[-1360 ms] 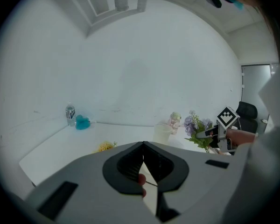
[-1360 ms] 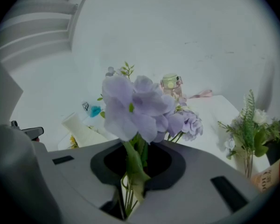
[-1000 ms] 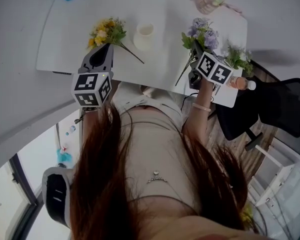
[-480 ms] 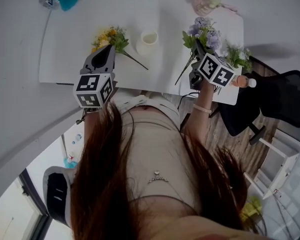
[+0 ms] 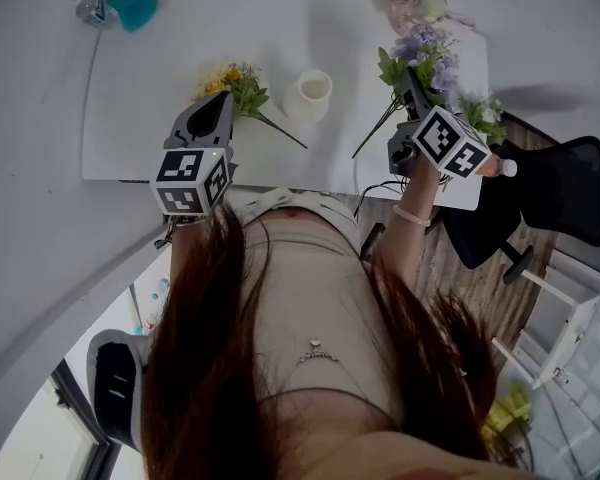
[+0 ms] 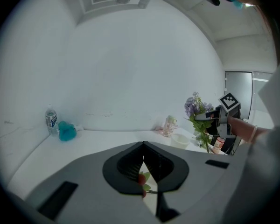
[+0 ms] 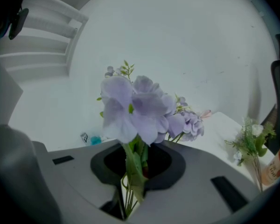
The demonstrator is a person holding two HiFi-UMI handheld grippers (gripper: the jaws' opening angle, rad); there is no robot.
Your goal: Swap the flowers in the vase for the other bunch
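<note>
A white vase [image 5: 308, 95] stands empty in the middle of the white table [image 5: 160, 88]. A yellow bunch [image 5: 235, 83] lies on the table to its left. My left gripper [image 5: 217, 106] hovers just before that bunch, jaws shut with nothing between them. A leaf and a red bud show below its tips [image 6: 142, 177]. My right gripper [image 5: 410, 76] is shut on the stems of a purple bunch [image 5: 422, 50], held in the air right of the vase. In the right gripper view the purple bunch [image 7: 140, 108] rises from the jaws [image 7: 136, 167].
A water bottle [image 5: 88, 8] and a teal object [image 5: 135, 1] sit at the far left corner. A pink item [image 5: 425, 8] is at the far right. A small green sprig [image 5: 480, 110] and an orange-labelled bottle [image 5: 492, 166] are near the right edge. A black chair [image 5: 570, 188] stands beyond.
My right gripper has risen with the purple bunch, lifting its stems off the table. My left gripper has shifted a little beside the yellow bunch, which still lies there.
</note>
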